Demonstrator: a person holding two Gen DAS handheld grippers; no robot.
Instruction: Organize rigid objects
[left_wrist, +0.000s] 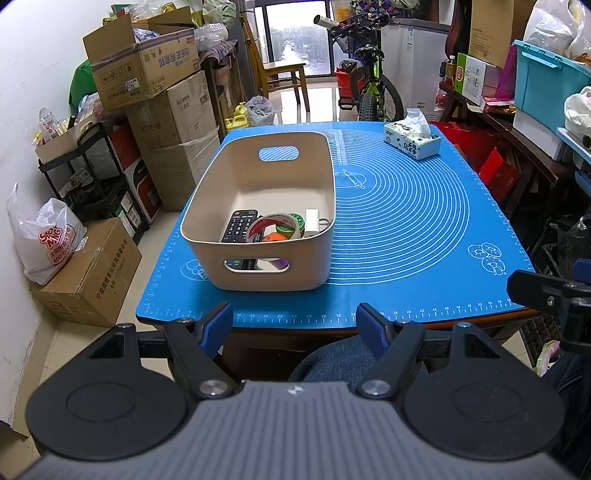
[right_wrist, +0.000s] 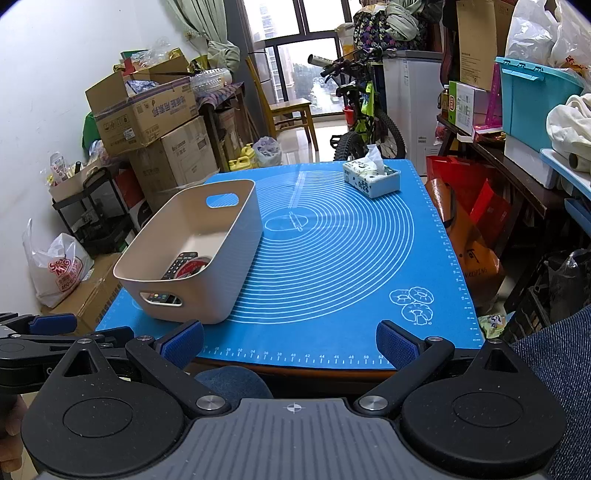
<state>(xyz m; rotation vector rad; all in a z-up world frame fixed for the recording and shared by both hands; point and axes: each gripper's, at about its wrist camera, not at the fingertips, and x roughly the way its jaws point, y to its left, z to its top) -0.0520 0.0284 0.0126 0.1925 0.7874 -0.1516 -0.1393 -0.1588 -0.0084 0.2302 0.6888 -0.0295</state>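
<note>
A beige bin (left_wrist: 207, 218) (right_wrist: 236, 258) stands on the left part of the blue mat (left_wrist: 406, 221) (right_wrist: 332, 258). Inside it lie a black remote (left_wrist: 239, 226) (right_wrist: 180, 264), a roll of tape (left_wrist: 271, 229) (right_wrist: 194, 268), a green round tin (left_wrist: 291, 223), an orange item (left_wrist: 276, 237) and a white block (left_wrist: 312, 221). My left gripper (left_wrist: 295, 323) is open and empty, held off the table's near edge in front of the bin. My right gripper (right_wrist: 290, 343) is open and empty, at the near edge to the right of the bin.
A tissue box (left_wrist: 412, 140) (right_wrist: 371, 177) sits at the mat's far right. Cardboard boxes (left_wrist: 147, 74) and a shelf crowd the left side, a bicycle (left_wrist: 369, 85) stands behind the table, and a cluttered side table (right_wrist: 517, 166) runs along the right.
</note>
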